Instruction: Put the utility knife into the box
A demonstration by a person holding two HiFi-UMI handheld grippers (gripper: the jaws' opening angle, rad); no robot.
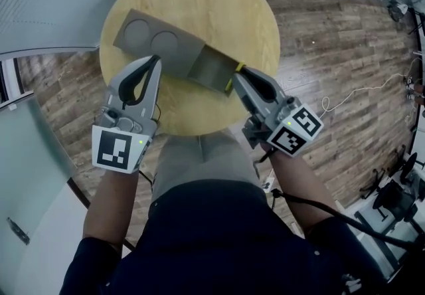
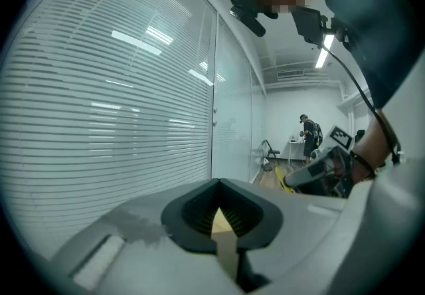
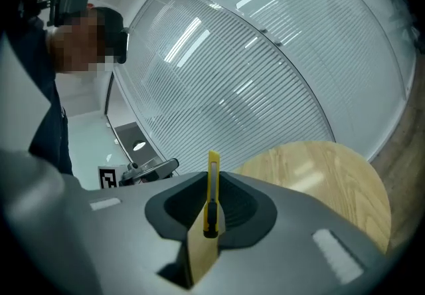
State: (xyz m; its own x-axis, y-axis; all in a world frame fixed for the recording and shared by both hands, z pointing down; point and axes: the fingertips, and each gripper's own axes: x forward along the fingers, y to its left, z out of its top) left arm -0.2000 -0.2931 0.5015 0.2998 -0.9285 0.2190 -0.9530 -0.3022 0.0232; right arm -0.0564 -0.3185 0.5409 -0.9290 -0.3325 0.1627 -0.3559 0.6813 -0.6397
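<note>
A grey box [image 1: 166, 44] lies on the round wooden table [image 1: 199, 1]; it has two round recesses at its left and an open dark compartment [image 1: 211, 66] at its right. My right gripper [image 1: 236, 72] is shut on a yellow utility knife [image 1: 233, 78], held just at the compartment's right edge. In the right gripper view the utility knife [image 3: 212, 184] stands upright between the pads, its tip past the jaws. My left gripper [image 1: 157, 60] sits over the box's near edge, jaws shut with nothing between them; its fingertips [image 2: 199, 217] meet in the left gripper view.
The table's [image 3: 319, 174] rim curves close in front of my legs. Brown plank floor [image 1: 332, 48] surrounds it, with a white cable [image 1: 358, 93] and chairs [image 1: 398, 194] to the right. A wall of blinds [image 2: 113, 121] runs behind. A person [image 2: 309, 134] stands far off.
</note>
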